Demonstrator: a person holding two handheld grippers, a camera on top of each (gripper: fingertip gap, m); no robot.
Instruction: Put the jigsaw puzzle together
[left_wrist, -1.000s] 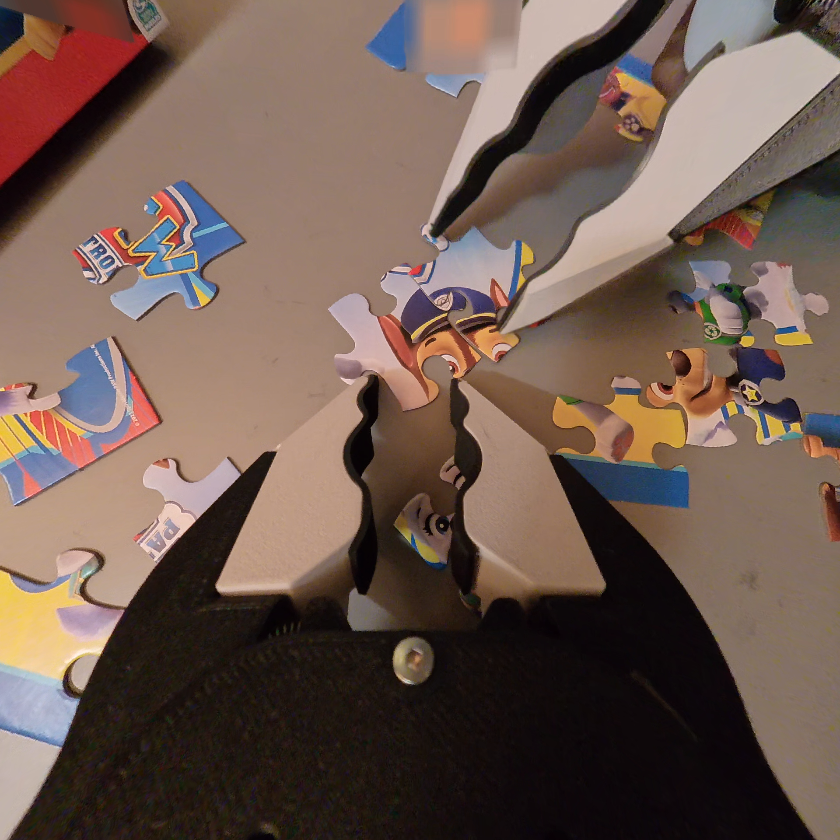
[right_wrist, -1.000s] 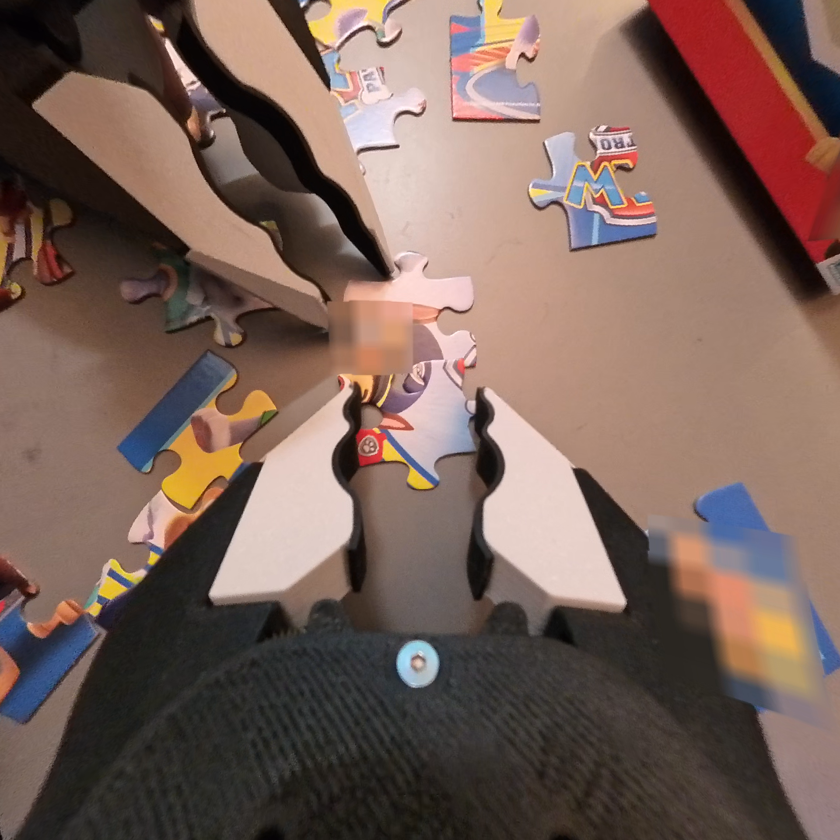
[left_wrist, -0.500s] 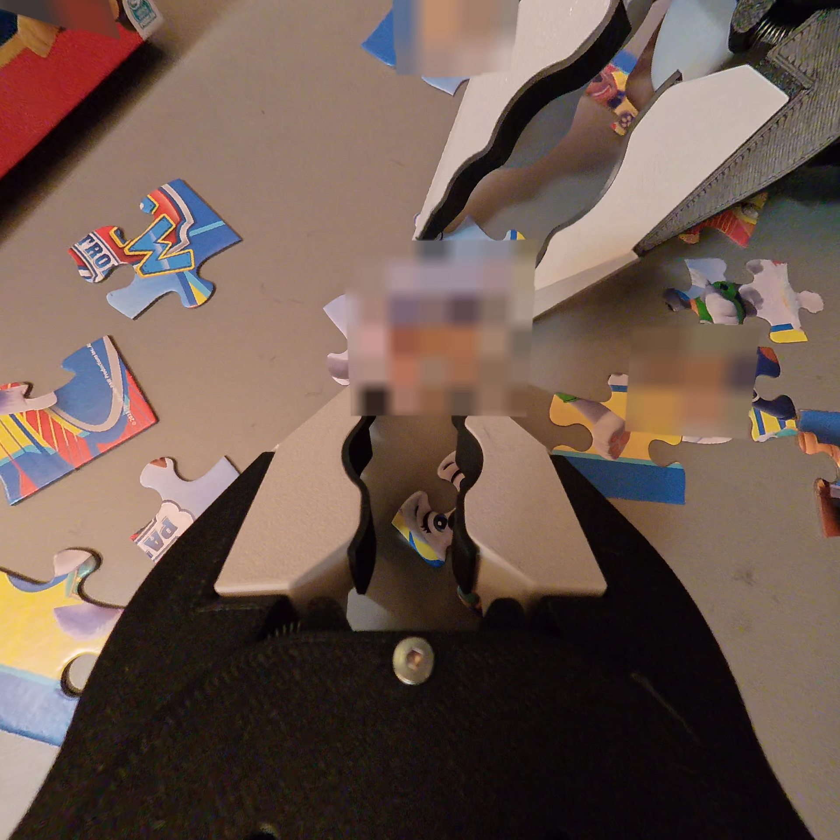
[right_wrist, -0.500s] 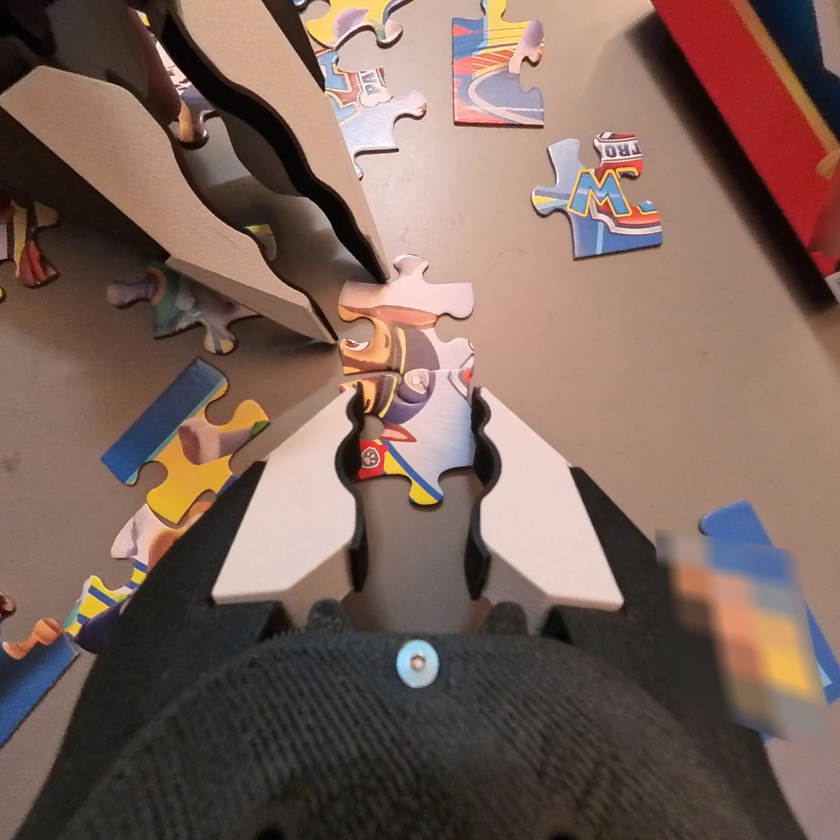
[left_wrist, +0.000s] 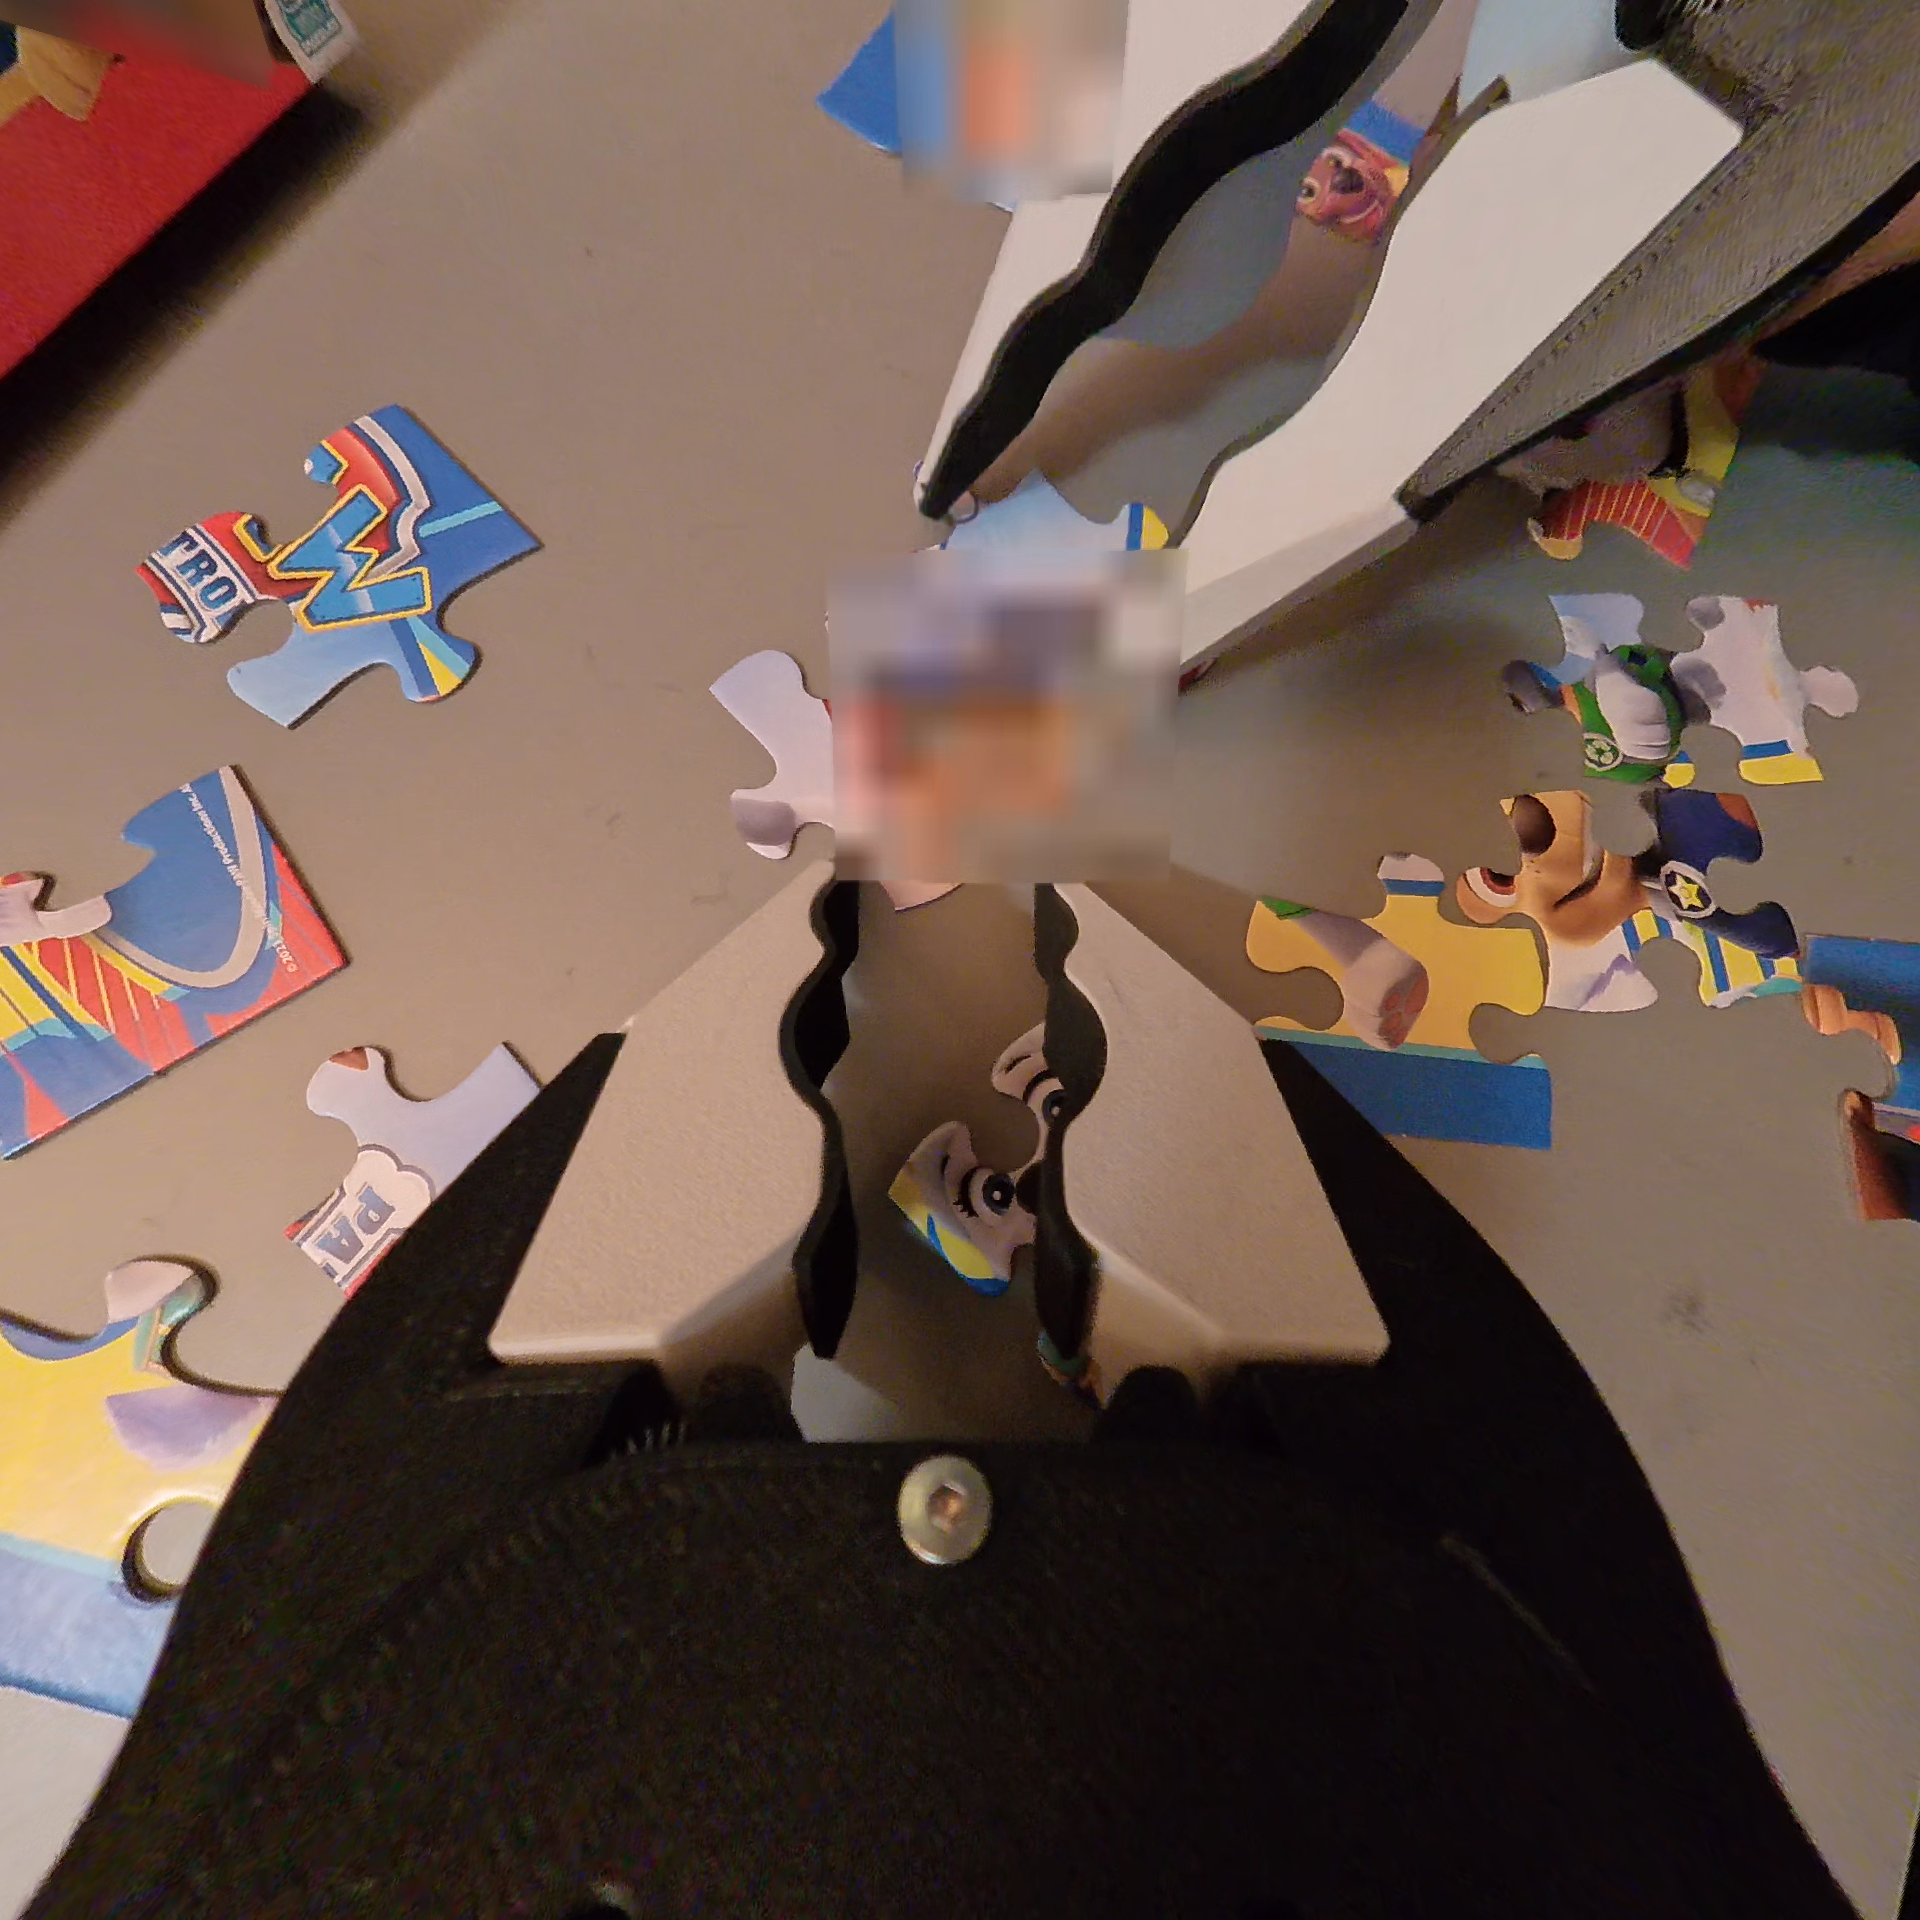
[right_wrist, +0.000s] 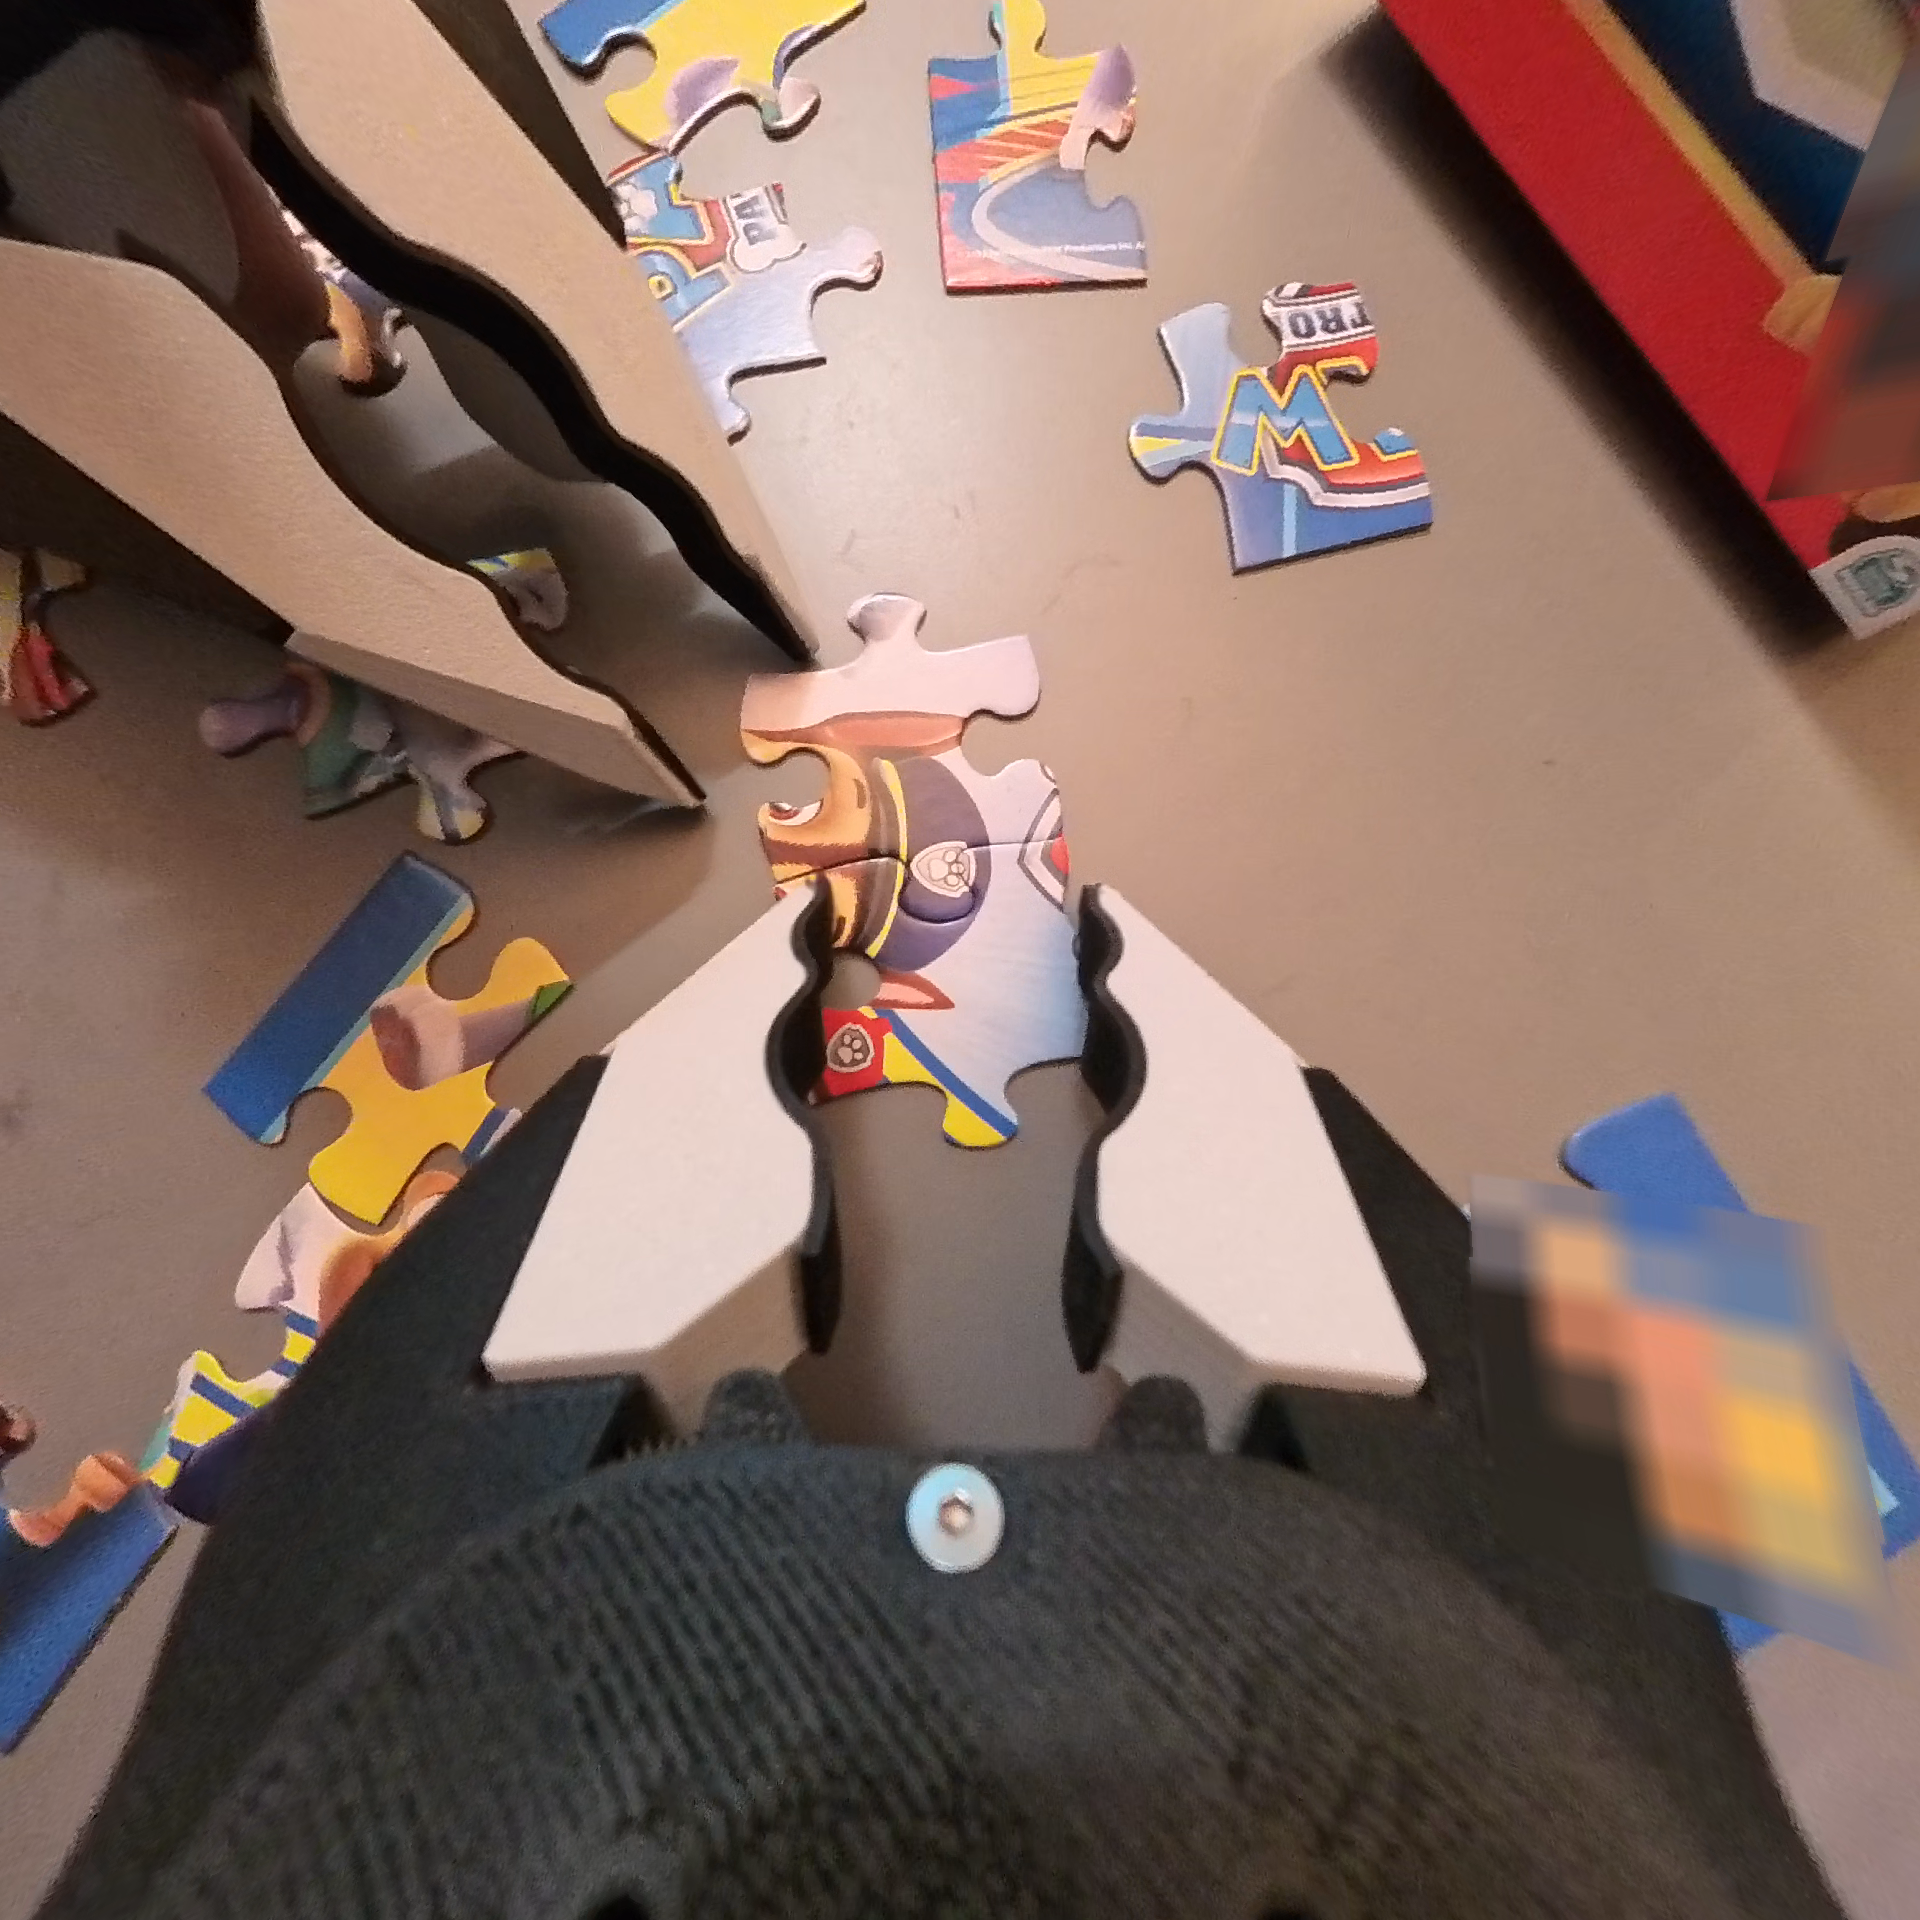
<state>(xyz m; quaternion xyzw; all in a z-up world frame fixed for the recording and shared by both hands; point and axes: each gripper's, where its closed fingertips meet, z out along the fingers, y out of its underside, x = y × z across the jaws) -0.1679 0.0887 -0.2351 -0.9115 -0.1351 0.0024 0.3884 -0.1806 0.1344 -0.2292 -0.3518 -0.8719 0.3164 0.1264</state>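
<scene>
Jaws first: my right jaws (right_wrist: 945, 904) are clamped on a blue-and-white puzzle piece (right_wrist: 997, 997) lying flat on the desk (right_wrist: 1351, 831). The piece fills the gap, one pad against each side edge. Its far edge is locked into a brown-dog puzzle piece (right_wrist: 883, 758).

My left jaws (left_wrist: 940, 894) come in from the opposite side, parted with nothing gripped. Their tips sit at the far end of that dog piece, one tip just beside its top tab. Can't tell if it actually touches. Another loose piece with a cartoon eye (left_wrist: 966, 1195) lies on the desk under them, showing through the gap.

Room-wise, bare desk runs along the right of the joined pair, out to a lettered blue piece (right_wrist: 1288, 436) and a red box (right_wrist: 1621, 208) at the edge. The other side is crowded. A yellow-and-blue edge piece (right_wrist: 395, 1039) sits near, with more pieces scattered beyond.
</scene>
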